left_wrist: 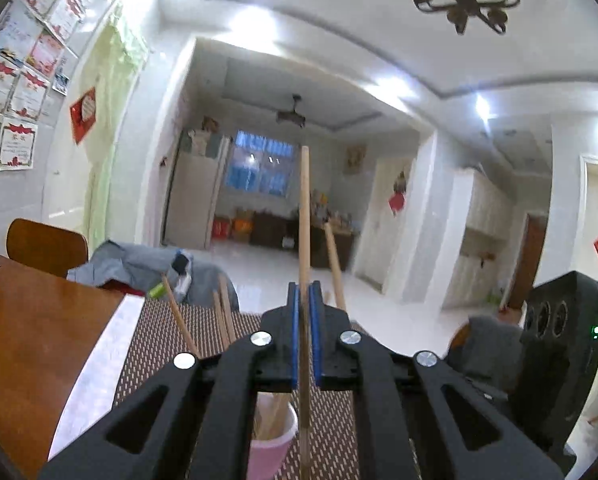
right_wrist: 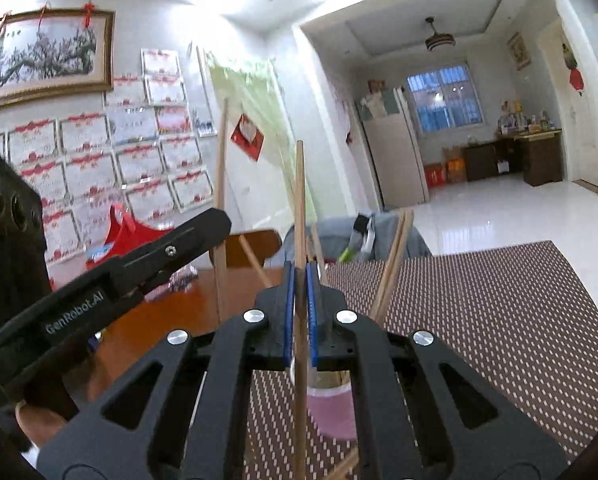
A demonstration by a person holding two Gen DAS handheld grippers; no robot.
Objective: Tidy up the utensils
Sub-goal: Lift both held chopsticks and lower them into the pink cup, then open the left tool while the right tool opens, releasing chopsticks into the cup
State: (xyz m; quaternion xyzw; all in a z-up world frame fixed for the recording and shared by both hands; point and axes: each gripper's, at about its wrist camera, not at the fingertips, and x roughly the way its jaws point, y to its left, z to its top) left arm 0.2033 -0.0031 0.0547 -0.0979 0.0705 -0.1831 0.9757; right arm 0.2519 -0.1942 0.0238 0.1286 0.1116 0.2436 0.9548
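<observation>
My left gripper [left_wrist: 305, 294] is shut on one wooden chopstick [left_wrist: 304, 208] that stands upright between the blue pads, raised above the table. Below it stands a pink cup [left_wrist: 267, 446] holding several more chopsticks [left_wrist: 179, 316]. My right gripper [right_wrist: 300, 276] is likewise shut on an upright wooden chopstick [right_wrist: 299, 192]. The same pink cup [right_wrist: 331, 412] with its leaning chopsticks [right_wrist: 395, 264] shows under the right gripper. The left gripper's body [right_wrist: 111, 284] and its chopstick [right_wrist: 221, 184] appear at the left of the right wrist view, with a hand [right_wrist: 39, 424] beneath it.
The cup stands on a brown woven placemat [right_wrist: 499, 320] on a wooden table [left_wrist: 39, 320]. A wooden chair back [left_wrist: 47, 246] and a grey garment [left_wrist: 139, 266] lie beyond the table's far edge. The right gripper's black camera housing [left_wrist: 563, 332] sits at the right.
</observation>
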